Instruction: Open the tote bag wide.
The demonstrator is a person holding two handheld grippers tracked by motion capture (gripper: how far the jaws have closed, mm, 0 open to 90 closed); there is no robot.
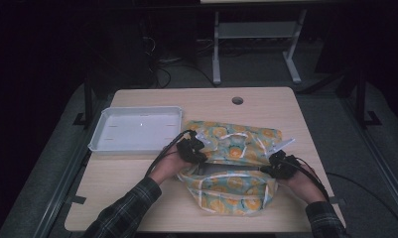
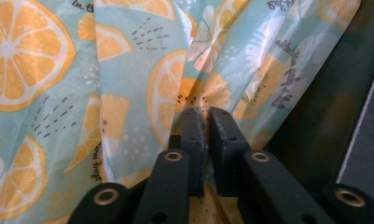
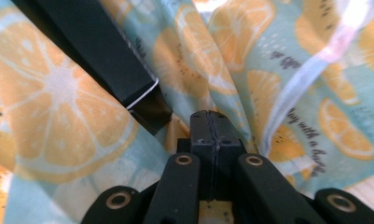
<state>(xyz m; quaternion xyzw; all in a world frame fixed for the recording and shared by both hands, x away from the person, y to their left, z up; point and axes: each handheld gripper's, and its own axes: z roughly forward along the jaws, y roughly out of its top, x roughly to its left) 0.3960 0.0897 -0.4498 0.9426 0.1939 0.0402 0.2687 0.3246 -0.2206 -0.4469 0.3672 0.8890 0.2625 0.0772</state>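
Observation:
A light-blue cloth bag [image 1: 236, 141] printed with orange slices lies in the middle of the wooden table [image 1: 127, 193], its mouth pulled open toward the person. My left gripper [image 1: 196, 151] pinches the left rim of the mouth; in the left gripper view the jaws [image 2: 207, 116] stand almost together with the printed fabric [image 2: 128, 60] between them. My right gripper [image 1: 277, 163] holds the right rim, and in the right gripper view its jaws [image 3: 211, 119] are pressed shut on the cloth [image 3: 58, 102]. A black flat piece with a thin white edge [image 3: 96, 51] lies against the fabric; I cannot tell what it is.
A white shallow tray [image 1: 137, 130] stands empty at the table's left, just beyond the left hand. A round cable hole [image 1: 237, 100] sits near the far edge. Bare wood lies in front of the bag. Beyond the table stands a white desk frame [image 1: 256, 44] on a dark floor.

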